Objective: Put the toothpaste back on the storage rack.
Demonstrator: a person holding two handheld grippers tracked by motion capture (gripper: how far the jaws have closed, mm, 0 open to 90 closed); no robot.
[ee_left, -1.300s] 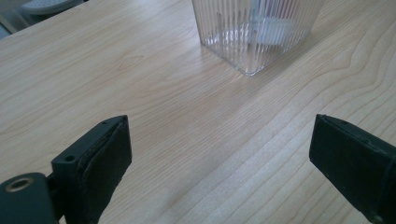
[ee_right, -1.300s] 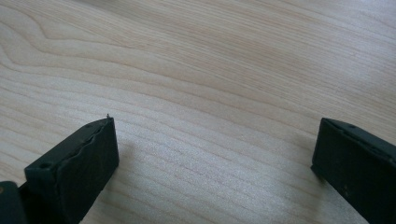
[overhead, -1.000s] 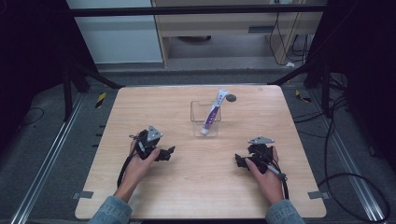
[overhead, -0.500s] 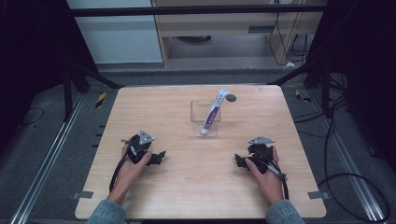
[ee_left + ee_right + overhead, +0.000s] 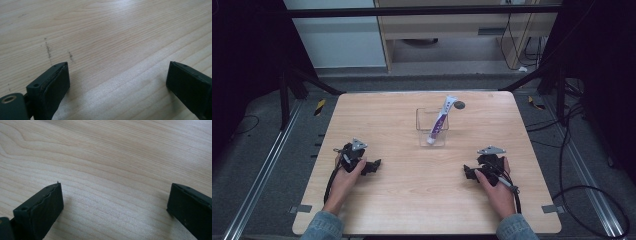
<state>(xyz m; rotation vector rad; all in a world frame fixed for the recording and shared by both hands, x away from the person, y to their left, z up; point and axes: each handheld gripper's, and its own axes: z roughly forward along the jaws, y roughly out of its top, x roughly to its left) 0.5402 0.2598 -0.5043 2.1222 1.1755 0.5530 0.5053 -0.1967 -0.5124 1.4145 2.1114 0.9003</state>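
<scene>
Both hand-held grippers resting apart-jawed on my bench
Left hand-held gripper (image 5: 373,167) and right (image 5: 468,173) empty; toothpaste tube (image 5: 439,121) leans, probably loosely, in clear box (image 5: 422,131) — a careless nudge topples it

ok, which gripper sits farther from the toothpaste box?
The left gripper. It lies well off to the side of the clear box holding the toothpaste tube; the right gripper sits closer.

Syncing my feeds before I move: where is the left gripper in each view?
High view: left gripper at lower left, jaws pointing toward the centre.
Left gripper view: its open black jaws rise from the bottom corners.
Right gripper view: the right gripper, its own jaws open.
Shared landmark: the light wood-grain table.
</scene>
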